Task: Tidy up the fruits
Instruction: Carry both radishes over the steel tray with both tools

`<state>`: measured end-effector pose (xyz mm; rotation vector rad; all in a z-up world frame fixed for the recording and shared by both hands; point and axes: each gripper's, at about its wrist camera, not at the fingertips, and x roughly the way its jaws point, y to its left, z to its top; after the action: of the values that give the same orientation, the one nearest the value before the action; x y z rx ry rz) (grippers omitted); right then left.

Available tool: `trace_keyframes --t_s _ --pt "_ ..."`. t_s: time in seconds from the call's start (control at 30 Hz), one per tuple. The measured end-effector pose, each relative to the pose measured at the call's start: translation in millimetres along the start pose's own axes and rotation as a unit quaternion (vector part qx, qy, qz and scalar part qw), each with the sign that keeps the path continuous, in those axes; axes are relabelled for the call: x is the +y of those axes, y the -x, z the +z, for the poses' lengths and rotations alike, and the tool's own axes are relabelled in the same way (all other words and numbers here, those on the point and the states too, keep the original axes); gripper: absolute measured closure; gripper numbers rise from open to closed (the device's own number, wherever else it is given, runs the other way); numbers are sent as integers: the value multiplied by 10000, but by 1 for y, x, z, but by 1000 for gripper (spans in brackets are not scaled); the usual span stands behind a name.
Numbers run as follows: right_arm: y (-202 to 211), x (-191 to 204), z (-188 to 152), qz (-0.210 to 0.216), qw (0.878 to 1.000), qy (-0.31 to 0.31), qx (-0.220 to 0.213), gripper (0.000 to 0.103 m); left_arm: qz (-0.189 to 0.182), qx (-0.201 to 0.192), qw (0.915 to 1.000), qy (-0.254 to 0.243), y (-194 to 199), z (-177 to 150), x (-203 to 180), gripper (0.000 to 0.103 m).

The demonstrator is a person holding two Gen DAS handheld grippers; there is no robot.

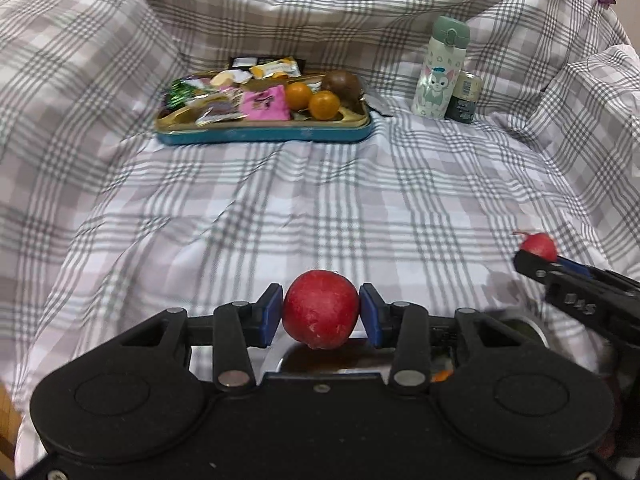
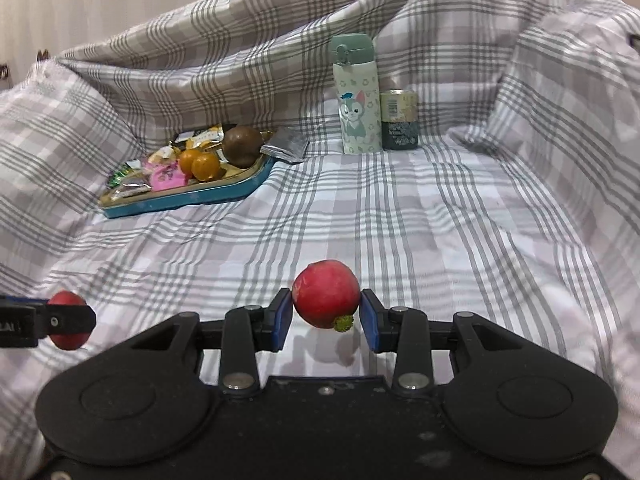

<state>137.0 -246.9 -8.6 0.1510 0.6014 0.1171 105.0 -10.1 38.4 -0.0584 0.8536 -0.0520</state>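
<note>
- While both grippers hover low over the plaid bedsheet (image 1: pixel 320 200), each carries one red fruit: the left gripper (image 1: pixel 321 312) has its blue jaws closed against the sides of a round red fruit (image 1: pixel 321 309), centre-bottom of the left view.
- The right gripper (image 2: pixel 326 314) pinches a second red fruit (image 2: pixel 326 293), green calyx pointing down, jaws narrowed to the fruit's width.
- The blue tin tray (image 1: pixel 264 134), upper centre-left, already holds two oranges (image 1: pixel 312 100), a brown fruit (image 1: pixel 342 85) and snack packets.
- Risk, I judge: smooth round skins could roll out of a flat-pad pinch, and the crowded tray leaves little room.
- The cat-print bottle (image 1: pixel 438 68) beside the tray could be knocked over.
</note>
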Motion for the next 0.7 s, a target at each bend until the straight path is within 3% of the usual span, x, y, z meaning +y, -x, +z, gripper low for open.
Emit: trace_keyframes --t_s 0.3,0.7 --pt "58 5 -32 161 9987 -426 212 65 63 101 9999 23 8 -21 7 53" --pt "87 28 -51 122 9996 74 227 65 11 216 9992 -324 -18 -22 -16 53"
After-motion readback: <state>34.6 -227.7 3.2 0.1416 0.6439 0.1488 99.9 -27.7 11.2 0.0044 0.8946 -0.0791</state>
